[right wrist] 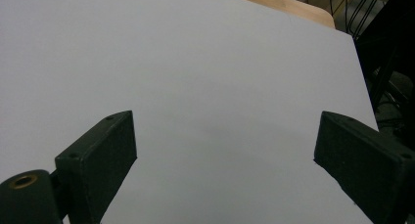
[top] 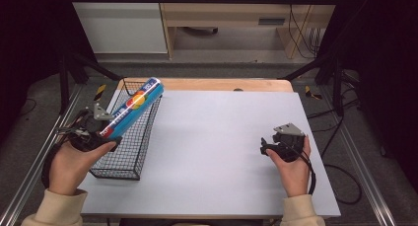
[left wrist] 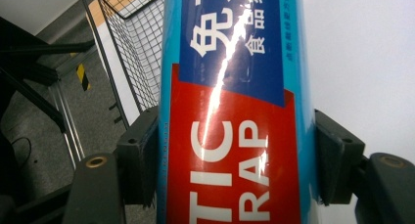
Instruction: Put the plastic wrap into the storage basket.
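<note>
A long blue box of plastic wrap (top: pixel 132 107) with a red and blue label slants up over the black wire basket (top: pixel 129 159) at the table's left. My left gripper (top: pixel 106 137) is shut on the box's near end; in the left gripper view both jaws press the sides of the plastic wrap box (left wrist: pixel 235 136), with the wire basket (left wrist: pixel 142 48) behind it. My right gripper (top: pixel 266 146) rests at the right of the table, held in a hand, its jaws wide apart. In the right gripper view the right gripper (right wrist: pixel 225 158) is open above bare table.
A grey-white mat (top: pixel 217 147) covers the wooden table (top: pixel 207 84). Black frame legs and a yellow-black striped marker (top: pixel 100 92) stand off the table's left; cables (top: pixel 345 171) trail on the floor at the right. A cabinet and shelf stand behind.
</note>
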Available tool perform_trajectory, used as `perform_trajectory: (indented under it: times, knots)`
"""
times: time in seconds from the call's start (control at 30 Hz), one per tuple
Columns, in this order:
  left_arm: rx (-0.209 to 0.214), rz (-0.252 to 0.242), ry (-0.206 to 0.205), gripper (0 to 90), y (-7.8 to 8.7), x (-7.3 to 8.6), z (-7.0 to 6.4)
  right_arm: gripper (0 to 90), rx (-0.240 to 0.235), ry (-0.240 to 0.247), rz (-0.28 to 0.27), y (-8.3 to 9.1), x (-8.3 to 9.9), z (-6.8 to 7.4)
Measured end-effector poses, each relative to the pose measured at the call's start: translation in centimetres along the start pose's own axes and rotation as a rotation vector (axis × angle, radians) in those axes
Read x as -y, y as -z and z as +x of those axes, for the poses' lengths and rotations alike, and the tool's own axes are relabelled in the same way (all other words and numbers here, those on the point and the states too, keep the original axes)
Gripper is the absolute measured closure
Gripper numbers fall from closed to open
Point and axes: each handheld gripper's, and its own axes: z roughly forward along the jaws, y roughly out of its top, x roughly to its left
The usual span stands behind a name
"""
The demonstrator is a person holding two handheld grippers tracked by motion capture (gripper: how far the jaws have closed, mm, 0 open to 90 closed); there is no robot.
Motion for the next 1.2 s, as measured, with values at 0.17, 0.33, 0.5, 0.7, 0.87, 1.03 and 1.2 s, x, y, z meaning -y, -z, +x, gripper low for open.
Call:
perform_trajectory:
  times: [0.17, 0.33, 0.5, 0.7, 0.87, 1.03, 1.2]
  knots:
    - [0.015, 0.017, 0.031, 32.0, -0.5, 0.6, 0.1, 8.1, -0.009, -0.019, 0.005, 0.0, 0.1, -0.1]
    - [0.013, 0.028, 0.04, 32.0, -0.8, 1.1, 0.2, 8.2, -0.008, -0.019, 0.001, 0.0, 0.1, -0.1]
    - [0.01, 0.031, 0.05, 32.0, -1.0, 1.3, 0.1, 8.2, -0.007, -0.016, 0.001, 0.0, 0.1, -0.1]
    - [0.009, 0.031, 0.057, 32.0, -1.2, 1.5, 0.0, 8.3, -0.01, -0.028, 0.002, 0.0, 0.0, -0.1]
    - [0.007, 0.038, 0.057, 32.0, -1.3, 1.6, -0.1, 8.3, -0.011, -0.028, 0.001, 0.0, 0.0, -0.1]
    - [0.007, 0.044, 0.066, 32.0, -1.5, 1.8, -0.1, 8.2, -0.011, -0.023, -0.002, 0.0, 0.1, -0.2]
    - [0.003, 0.05, 0.068, 32.0, -1.8, 2.0, -0.2, 8.2, -0.009, -0.022, -0.004, 0.0, 0.1, -0.2]
